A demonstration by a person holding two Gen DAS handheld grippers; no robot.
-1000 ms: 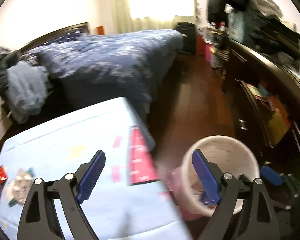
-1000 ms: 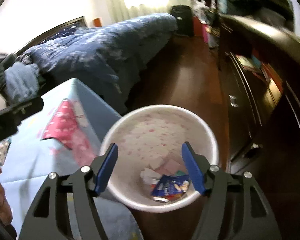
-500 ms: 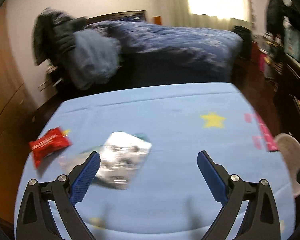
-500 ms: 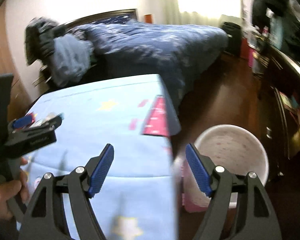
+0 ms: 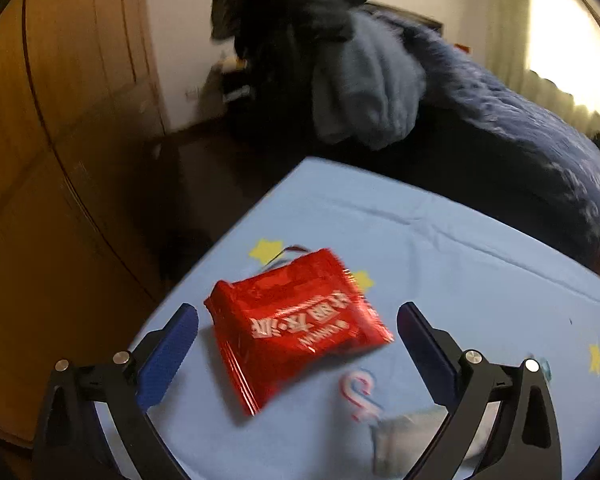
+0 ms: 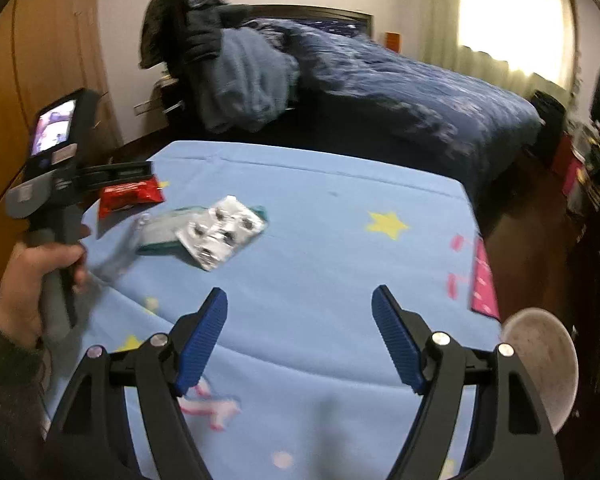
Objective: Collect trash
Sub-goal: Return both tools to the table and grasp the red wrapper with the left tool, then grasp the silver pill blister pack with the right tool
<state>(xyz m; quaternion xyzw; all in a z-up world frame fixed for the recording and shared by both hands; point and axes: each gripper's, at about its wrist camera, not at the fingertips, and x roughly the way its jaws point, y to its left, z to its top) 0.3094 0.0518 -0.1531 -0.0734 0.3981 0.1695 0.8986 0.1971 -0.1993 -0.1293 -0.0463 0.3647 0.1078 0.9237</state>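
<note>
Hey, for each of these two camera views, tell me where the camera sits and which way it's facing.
Left wrist: on the left gripper, looking down its opening jaws at the red snack packet on the blue tablecloth; no body part shows.
Right wrist: on the right gripper, facing across the table toward the bed; the person's left hand shows at the left edge.
Shared: the red snack packet, the blue tablecloth, the bed, and the clothes pile.

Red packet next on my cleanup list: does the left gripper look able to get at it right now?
Probably yes. The red packet lies flat on the blue tablecloth in line with the left gripper, whose jaws are opening wider than it, nothing between.
</note>
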